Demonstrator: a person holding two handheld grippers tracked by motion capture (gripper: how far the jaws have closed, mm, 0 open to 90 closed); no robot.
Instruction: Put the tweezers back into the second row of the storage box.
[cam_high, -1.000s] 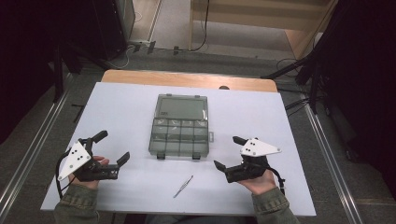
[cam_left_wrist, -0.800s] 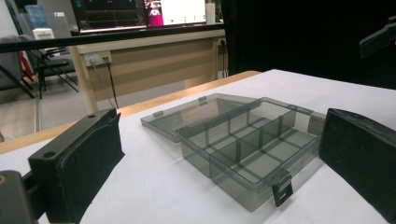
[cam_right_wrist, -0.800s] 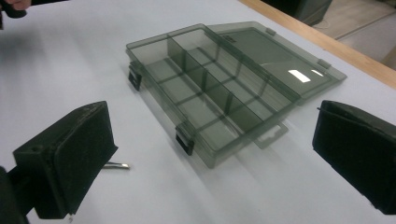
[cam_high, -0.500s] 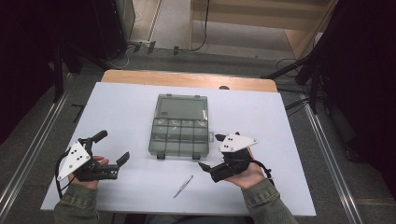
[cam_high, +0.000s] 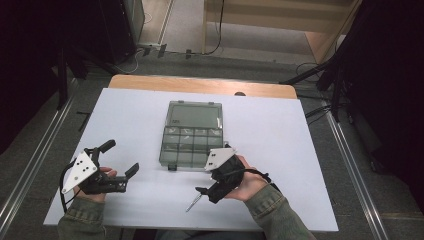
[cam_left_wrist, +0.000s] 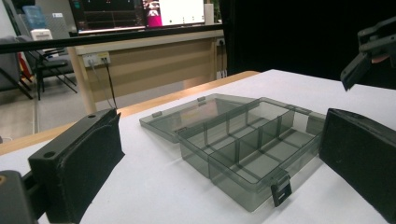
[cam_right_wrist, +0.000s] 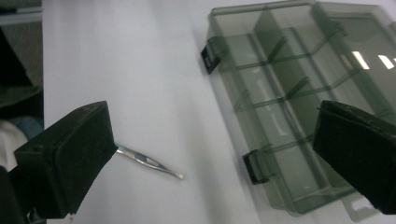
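Observation:
A smoky transparent compartment box (cam_high: 192, 135) lies open in the middle of the white table, its lid flat behind it and its latches facing me. Its compartments (cam_left_wrist: 243, 144) look empty. Thin metal tweezers (cam_high: 191, 204) lie near the front edge, in front of the box (cam_right_wrist: 299, 116). My right gripper (cam_high: 204, 179) hovers open just above them, one jaw over the tweezers (cam_right_wrist: 149, 162) and the other by the box's front wall. My left gripper (cam_high: 121, 157) rests open at front left, apart from the box, nothing between its jaws. The right gripper (cam_left_wrist: 369, 51) also appears beyond the box.
The white tabletop (cam_high: 280, 130) has bare room on both sides of the box. A wooden strip (cam_high: 200, 86) edges its far side. Metal rails (cam_high: 350, 165) run along the floor on either side, and cables lie beyond the table.
My right gripper has swung left and toward the front edge, turning so its jaws point down over the tweezers. The left gripper, box and tweezers have stayed put.

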